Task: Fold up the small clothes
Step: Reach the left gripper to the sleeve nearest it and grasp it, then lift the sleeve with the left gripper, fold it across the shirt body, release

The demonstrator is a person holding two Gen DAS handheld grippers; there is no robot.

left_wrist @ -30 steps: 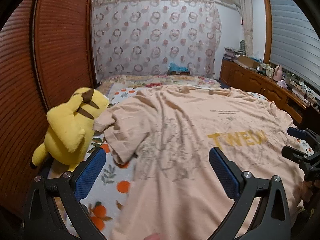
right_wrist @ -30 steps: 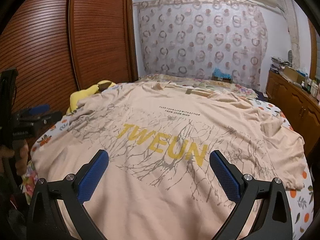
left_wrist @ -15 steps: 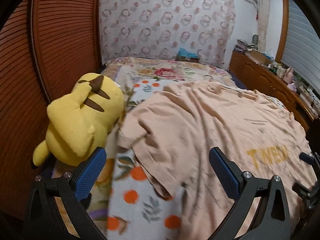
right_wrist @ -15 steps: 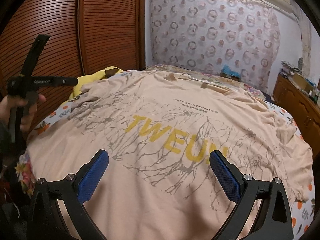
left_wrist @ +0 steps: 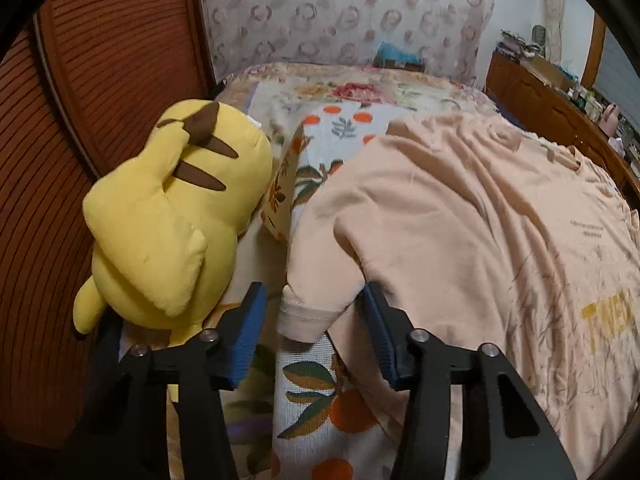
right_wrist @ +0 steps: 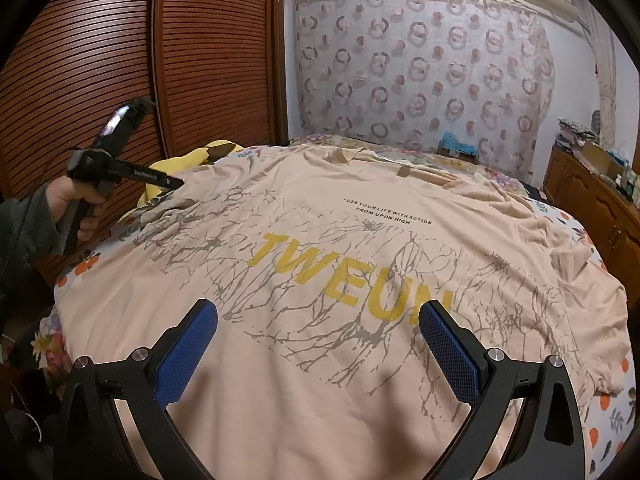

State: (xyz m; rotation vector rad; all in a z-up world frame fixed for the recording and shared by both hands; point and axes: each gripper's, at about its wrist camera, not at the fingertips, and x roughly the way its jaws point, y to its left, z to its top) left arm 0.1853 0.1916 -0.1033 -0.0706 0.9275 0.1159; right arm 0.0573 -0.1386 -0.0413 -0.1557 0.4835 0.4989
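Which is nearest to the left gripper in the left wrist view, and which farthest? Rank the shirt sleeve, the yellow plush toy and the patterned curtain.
1. Shirt sleeve: its cuff lies between the jaws of the left gripper, which have just been closing.
2. Yellow plush toy: just beyond the left finger, against the wooden doors.
3. Patterned curtain: far back, behind the bed.

Both tongs, the left tongs (left_wrist: 312, 320) and the right tongs (right_wrist: 318, 344), are built of black angular arms fastened with silver screws and faced with blue ribbed pads (right_wrist: 448, 346). A grey sleeve (right_wrist: 24, 232) is worn at the wrist.
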